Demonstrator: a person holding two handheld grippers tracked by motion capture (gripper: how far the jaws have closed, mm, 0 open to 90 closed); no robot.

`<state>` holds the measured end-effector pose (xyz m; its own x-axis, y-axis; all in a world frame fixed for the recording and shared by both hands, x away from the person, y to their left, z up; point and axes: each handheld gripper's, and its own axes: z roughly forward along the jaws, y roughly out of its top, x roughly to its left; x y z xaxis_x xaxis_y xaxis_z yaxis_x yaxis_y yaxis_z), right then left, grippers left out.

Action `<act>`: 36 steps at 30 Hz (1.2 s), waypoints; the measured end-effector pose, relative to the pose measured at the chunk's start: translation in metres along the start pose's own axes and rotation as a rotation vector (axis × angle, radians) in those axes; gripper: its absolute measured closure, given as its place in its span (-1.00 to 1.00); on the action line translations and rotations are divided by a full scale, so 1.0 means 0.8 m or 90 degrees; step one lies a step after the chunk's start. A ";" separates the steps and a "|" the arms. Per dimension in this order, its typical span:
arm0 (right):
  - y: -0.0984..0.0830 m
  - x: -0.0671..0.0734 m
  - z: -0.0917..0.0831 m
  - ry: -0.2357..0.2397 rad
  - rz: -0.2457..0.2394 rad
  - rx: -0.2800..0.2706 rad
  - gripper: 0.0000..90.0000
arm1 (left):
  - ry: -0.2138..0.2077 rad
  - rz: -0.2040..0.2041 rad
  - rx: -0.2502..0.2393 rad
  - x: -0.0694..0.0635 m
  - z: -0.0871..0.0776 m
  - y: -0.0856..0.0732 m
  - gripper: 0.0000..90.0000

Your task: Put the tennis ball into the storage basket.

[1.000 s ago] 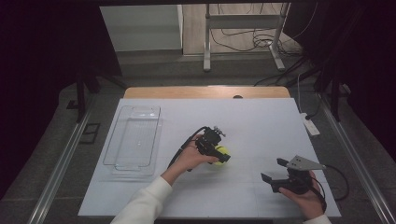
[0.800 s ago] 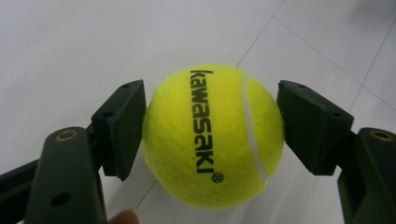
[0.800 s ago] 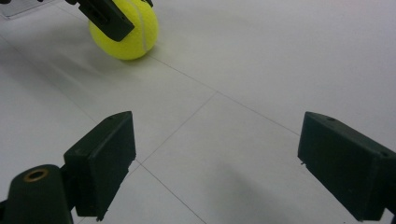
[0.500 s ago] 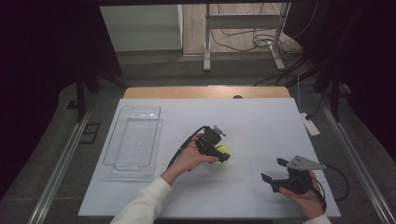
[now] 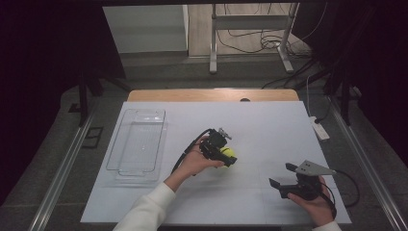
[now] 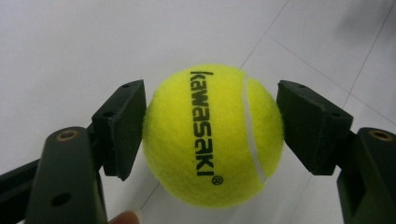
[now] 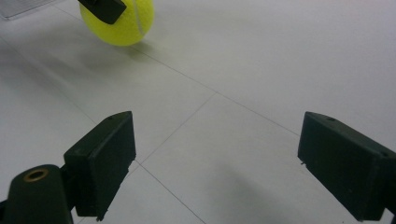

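A yellow tennis ball (image 6: 212, 135) printed "kawasaki" sits between the black pads (image 6: 122, 126) of my left gripper (image 5: 222, 155), and both pads press on its sides. In the high view the ball (image 5: 230, 155) is near the middle of the white table sheet, at or just above its surface. At the front right my right gripper (image 5: 283, 175) stands open with nothing between its fingers, its jaws pointing left toward the ball (image 7: 123, 23). The right gripper (image 7: 215, 163) has bare table under it.
A clear plastic tray (image 5: 137, 111) lies on the left part of the white sheet (image 5: 269, 130), with nothing seen inside it. A white power strip (image 5: 320, 129) lies at the table's right edge. Dark floor and metal rails flank the table.
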<state>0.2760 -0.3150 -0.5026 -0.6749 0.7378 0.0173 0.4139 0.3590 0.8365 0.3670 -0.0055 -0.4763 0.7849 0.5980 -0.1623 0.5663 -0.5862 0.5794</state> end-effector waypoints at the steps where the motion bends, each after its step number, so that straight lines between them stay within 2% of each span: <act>1: 0.000 0.000 0.000 0.000 0.000 0.000 -0.74 | -0.001 0.002 -0.002 0.000 -0.001 0.000 -0.38; 15: 0.000 0.000 0.000 0.000 0.000 0.000 -0.74 | 0.003 0.006 -0.016 -0.003 -0.009 0.000 -0.38; 36: 0.000 0.000 -0.001 -0.003 0.002 -0.001 -0.74 | 0.008 0.009 -0.068 -0.005 -0.039 0.002 -0.39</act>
<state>0.2755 -0.3155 -0.5022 -0.6702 0.7419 0.0176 0.4151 0.3551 0.8376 0.3571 0.0084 -0.4501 0.7893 0.5970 -0.1436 0.5246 -0.5341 0.6630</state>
